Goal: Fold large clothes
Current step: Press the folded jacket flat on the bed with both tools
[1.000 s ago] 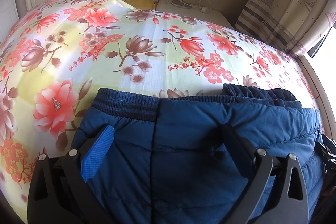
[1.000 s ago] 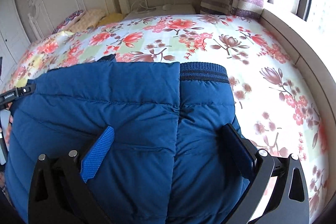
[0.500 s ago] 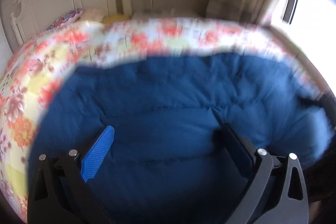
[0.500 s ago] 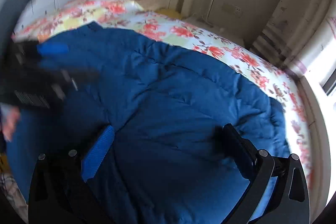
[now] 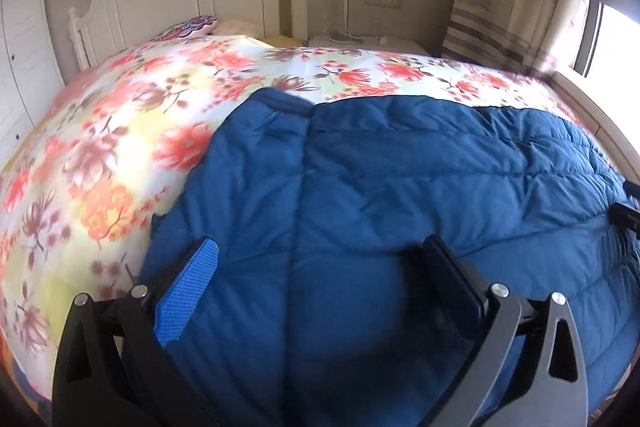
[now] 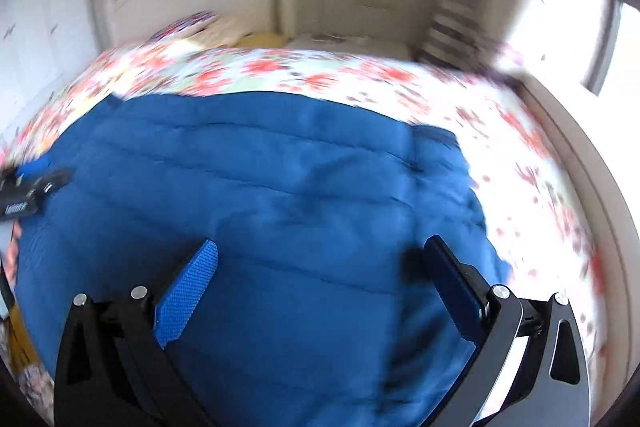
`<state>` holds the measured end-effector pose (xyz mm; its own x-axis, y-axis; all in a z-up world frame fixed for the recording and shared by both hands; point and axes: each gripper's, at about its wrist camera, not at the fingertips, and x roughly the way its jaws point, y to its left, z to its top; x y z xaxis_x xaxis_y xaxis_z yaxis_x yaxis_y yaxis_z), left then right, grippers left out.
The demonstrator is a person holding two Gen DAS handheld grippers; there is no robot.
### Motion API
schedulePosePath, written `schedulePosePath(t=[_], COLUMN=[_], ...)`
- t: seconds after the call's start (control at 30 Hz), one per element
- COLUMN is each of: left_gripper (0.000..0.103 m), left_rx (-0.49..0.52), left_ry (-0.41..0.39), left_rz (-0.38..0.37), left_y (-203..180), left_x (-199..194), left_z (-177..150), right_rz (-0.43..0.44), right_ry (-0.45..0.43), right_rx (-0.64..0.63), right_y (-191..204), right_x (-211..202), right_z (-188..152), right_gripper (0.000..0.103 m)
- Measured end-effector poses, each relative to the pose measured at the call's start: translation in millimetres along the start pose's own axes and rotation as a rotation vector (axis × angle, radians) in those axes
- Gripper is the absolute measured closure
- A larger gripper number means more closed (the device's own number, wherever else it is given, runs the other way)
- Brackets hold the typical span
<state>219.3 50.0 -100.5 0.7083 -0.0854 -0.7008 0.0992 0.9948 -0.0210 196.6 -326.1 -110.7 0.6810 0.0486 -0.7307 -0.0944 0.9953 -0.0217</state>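
While spread on the bed [image 5: 120, 131], blue jacket [image 5: 380, 195] lies between parted fingers [image 5: 188, 291].

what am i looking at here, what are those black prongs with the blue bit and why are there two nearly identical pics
No robot here: a person holds a two-finger gripper in each hand, and each gripper carries a wide-angle camera looking along its fingers. So one picture is from the left gripper, the other from the right gripper. The blue strip is a finger pad. Both grippers are open and hold nothing. Below them a padded blue jacket lies spread on a bed with a floral cover. The right view is blurred; the other gripper shows at its left edge.
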Motion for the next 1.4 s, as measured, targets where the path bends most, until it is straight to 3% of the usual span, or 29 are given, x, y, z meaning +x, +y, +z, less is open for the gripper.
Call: schedulePosePath(t=[0.13,0.3,0.33,0.47,0.57,0.63,0.77,0.87,1.03,1.13,1.27,1.4], left_gripper=[0.002,0.002,0.002,0.002,0.002,0.002,0.002,0.002,0.002,0.002,0.002,0.002], left_rx=[0.036,0.03,0.034,0.041,0.041,0.038,0.035,0.032,0.032,0.033,0.034,0.036], left_ry=[0.002,0.004,0.004,0.0,0.0,-0.003,-0.003,-0.004,-0.004,-0.005,-0.001,0.009], left_rz=[0.037,0.03,0.035,0.047,0.044,0.04,0.039,0.036,0.037,0.038,0.04,0.067], left_y=[-6.4,-6.6,-8.7,-9.4,-9.8,-9.3,-8.8,-8.7,-8.0,-7.9,-7.0,-8.5], left_x=[2.1,3.4,3.6,3.1,3.4,2.9,0.8,0.6,0.5,0.3,1.3,-6.0], left_z=[-0.6,-1.8,-2.0,-2.9,-2.7,-3.3,-4.3,-4.2,-4.4,-4.4,-4.1,-2.4], right_rz=[0.04,-0.081,-0.07,0.034,0.057,0.037,0.105,0.055,-0.023,0.058,0.069,-0.016], right_ry=[0.019,-0.028,-0.046,-0.124,-0.079,-0.065,-0.038,-0.044,-0.045,-0.054,-0.055,-0.063], right_rx=[0.059,0.002,-0.013,-0.184,-0.335,-0.356,-0.32,-0.297,-0.106,0.037,0.088,0.056], right_y=[-13.3,13.0,19.6,86.6,137.5,148.4,133.1,110.3,25.7,-22.4,-32.2,-21.6], right_x=[7.1,-18.9,-25.2,-52.7,-40.5,-24.9,-24.3,-33.3,-46.6,-49.0,-49.5,-60.0], right_z=[-1.4,-4.2,-5.2,-15.4,-31.2,-40.5,-37.3,-36.2,-54.2,-77.5,-87.4,-81.0], right_gripper=[0.005,0.005,0.005,0.005,0.005,0.005,0.005,0.005,0.005,0.005,0.005,0.005])
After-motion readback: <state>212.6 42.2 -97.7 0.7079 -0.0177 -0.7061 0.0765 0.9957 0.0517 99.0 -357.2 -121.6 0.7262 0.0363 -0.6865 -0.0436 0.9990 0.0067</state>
